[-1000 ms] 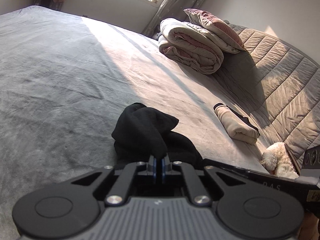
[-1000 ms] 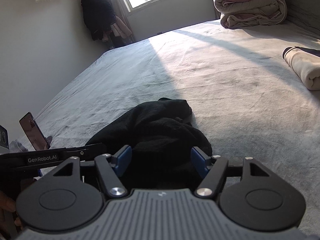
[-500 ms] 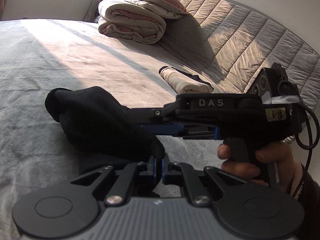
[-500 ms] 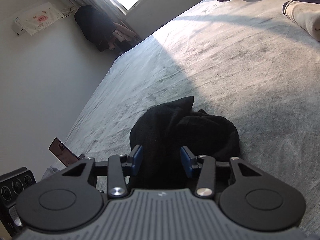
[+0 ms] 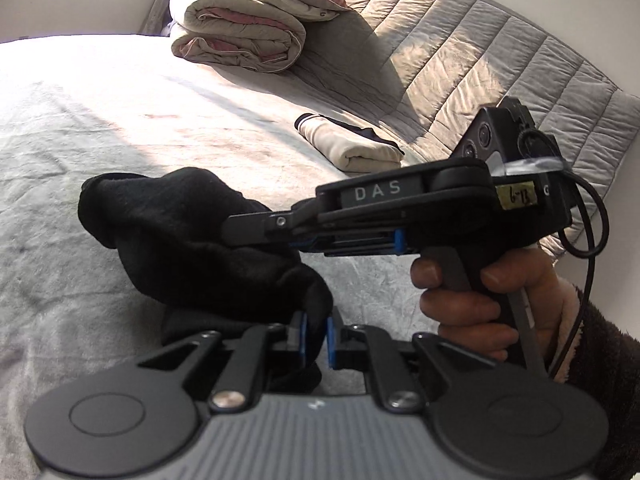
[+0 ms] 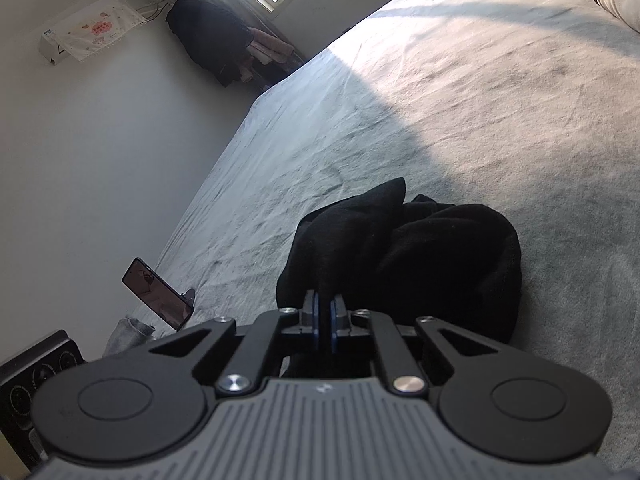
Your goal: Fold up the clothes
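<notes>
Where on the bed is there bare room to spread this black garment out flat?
The widest bare stretch of the bed lies beyond the black garment, from the sunlit middle to the shaded edge by the wall. It is tighter by the headboard: the folded quilt and the cream folded garment lie there. Near the phone the edge is cluttered.
</notes>
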Available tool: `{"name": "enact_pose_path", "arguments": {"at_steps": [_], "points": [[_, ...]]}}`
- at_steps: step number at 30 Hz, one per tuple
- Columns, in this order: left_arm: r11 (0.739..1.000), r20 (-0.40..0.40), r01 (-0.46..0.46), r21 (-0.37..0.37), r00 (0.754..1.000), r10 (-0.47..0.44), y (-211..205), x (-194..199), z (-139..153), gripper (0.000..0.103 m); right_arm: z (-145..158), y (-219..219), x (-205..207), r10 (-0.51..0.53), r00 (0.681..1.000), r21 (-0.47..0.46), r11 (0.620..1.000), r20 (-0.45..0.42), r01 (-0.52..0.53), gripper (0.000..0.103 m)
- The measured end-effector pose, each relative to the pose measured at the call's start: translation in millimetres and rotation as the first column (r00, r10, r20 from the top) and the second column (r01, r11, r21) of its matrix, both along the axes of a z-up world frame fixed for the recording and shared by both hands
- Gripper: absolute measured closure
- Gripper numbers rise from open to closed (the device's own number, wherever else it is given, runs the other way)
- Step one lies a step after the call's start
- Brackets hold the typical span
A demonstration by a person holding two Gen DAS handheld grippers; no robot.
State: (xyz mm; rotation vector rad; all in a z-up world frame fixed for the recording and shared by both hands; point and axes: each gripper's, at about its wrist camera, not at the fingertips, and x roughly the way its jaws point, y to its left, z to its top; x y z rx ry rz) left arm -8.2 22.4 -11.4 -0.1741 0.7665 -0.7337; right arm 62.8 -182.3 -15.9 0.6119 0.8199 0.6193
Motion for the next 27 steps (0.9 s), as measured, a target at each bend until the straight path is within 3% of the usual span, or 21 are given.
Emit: {"name": "enact_pose_path", "arguments": {"at_steps": [3,6,15,21,27], "points": [[0.999,-0.005,-0.032,-0.02,0.999,0.032,16,0,4,0.074,0,0,-2,0.018,1.0,0.015,1.0,-0.004,-0.018,0.095],[0.996,-0.014,-0.083,-0.04,0.996,0.083,34,3,7,0.067,-1,2,-1,0.041,0.999,0.033,0.999,-0.017,-0.041,0.095],[0.964,-0.03,-0.25,-0.093,0.968,0.248,72,10,16,0.058,-6,22,-7,0.139,0.989,0.054,0.989,-0.044,-0.136,0.095],[0.958,-0.038,-0.277,-0.075,0.961,0.274,70,17,12,0.049,-7,36,-18,0.217,0.975,0.046,0.975,-0.045,-0.215,0.095],[0.959,-0.032,-0.28,-0.05,0.96,0.278,64,21,9,0.047,-10,53,-27,0.298,0.953,0.026,0.955,-0.053,-0.297,0.095]]}}
